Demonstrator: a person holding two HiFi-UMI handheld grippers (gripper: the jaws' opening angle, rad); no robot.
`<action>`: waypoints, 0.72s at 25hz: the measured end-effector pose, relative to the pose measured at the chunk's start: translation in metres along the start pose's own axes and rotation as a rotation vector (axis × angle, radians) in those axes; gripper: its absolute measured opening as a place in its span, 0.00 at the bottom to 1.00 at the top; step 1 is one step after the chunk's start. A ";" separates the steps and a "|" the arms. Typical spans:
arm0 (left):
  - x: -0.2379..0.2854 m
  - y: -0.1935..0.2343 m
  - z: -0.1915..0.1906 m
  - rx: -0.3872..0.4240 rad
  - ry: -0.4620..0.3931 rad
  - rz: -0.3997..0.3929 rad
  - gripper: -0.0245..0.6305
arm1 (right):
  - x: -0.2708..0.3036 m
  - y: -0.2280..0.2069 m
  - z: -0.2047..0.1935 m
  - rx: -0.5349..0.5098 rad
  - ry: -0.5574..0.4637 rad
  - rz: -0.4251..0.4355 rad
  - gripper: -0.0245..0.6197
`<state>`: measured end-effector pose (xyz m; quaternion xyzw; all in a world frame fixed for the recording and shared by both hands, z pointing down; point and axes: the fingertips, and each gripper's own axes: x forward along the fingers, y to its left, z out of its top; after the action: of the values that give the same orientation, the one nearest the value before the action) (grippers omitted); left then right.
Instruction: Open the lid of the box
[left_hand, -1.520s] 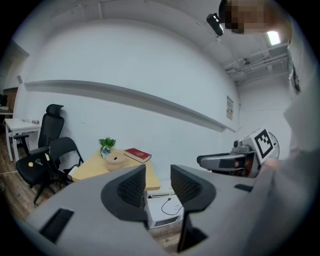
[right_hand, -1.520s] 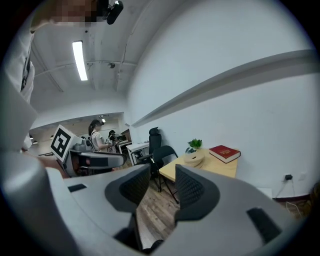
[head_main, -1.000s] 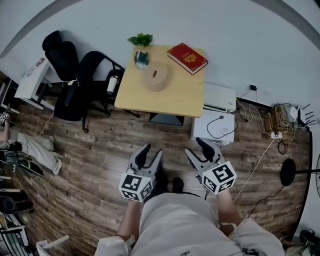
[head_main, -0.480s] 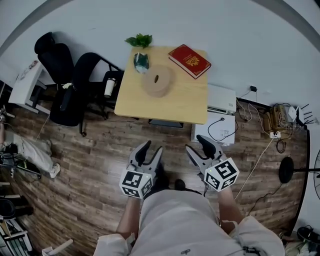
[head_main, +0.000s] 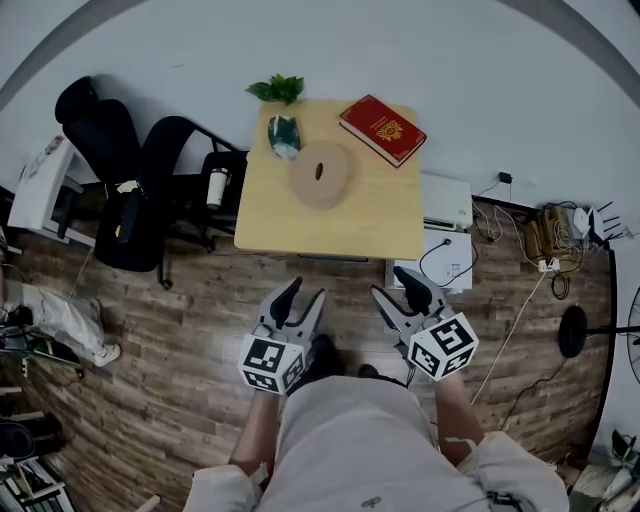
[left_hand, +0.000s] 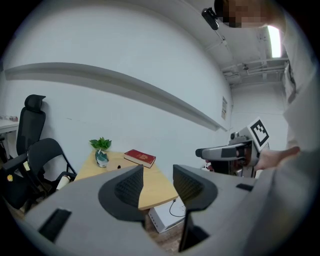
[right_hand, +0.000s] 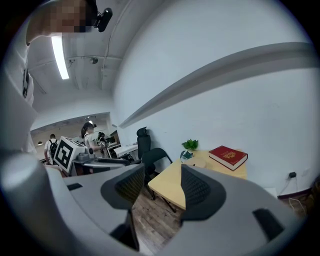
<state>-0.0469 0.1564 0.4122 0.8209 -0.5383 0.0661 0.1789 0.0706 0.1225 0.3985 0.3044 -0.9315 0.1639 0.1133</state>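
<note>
A round tan box with a slot in its flat lid sits mid-table on the light wooden table, lid down. Its edge shows just past my right jaw as the round box. Both grippers hang in front of my body over the floor, well short of the table. The left gripper is open and empty, as the left gripper shows in its own view. The right gripper is likewise open with nothing between its jaws, seen close as the right gripper.
A red book lies at the table's far right corner, and a small potted plant stands at its far left. Black office chairs crowd the left side. White appliances and cables lie on the floor at the right.
The table and chairs have shifted slightly in the head view as I step closer. Both grippers stay open in the same pose.
</note>
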 end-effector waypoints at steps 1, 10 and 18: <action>0.002 0.005 0.001 0.002 0.001 -0.008 0.29 | 0.005 0.001 0.001 0.002 0.002 -0.003 0.37; 0.008 0.059 0.002 -0.003 0.019 -0.037 0.29 | 0.064 0.012 0.006 0.010 0.022 -0.013 0.37; 0.006 0.086 0.003 -0.021 0.023 -0.052 0.29 | 0.091 0.024 0.005 0.007 0.040 -0.011 0.37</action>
<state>-0.1223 0.1194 0.4299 0.8319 -0.5154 0.0651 0.1950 -0.0162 0.0911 0.4162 0.3067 -0.9267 0.1727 0.1318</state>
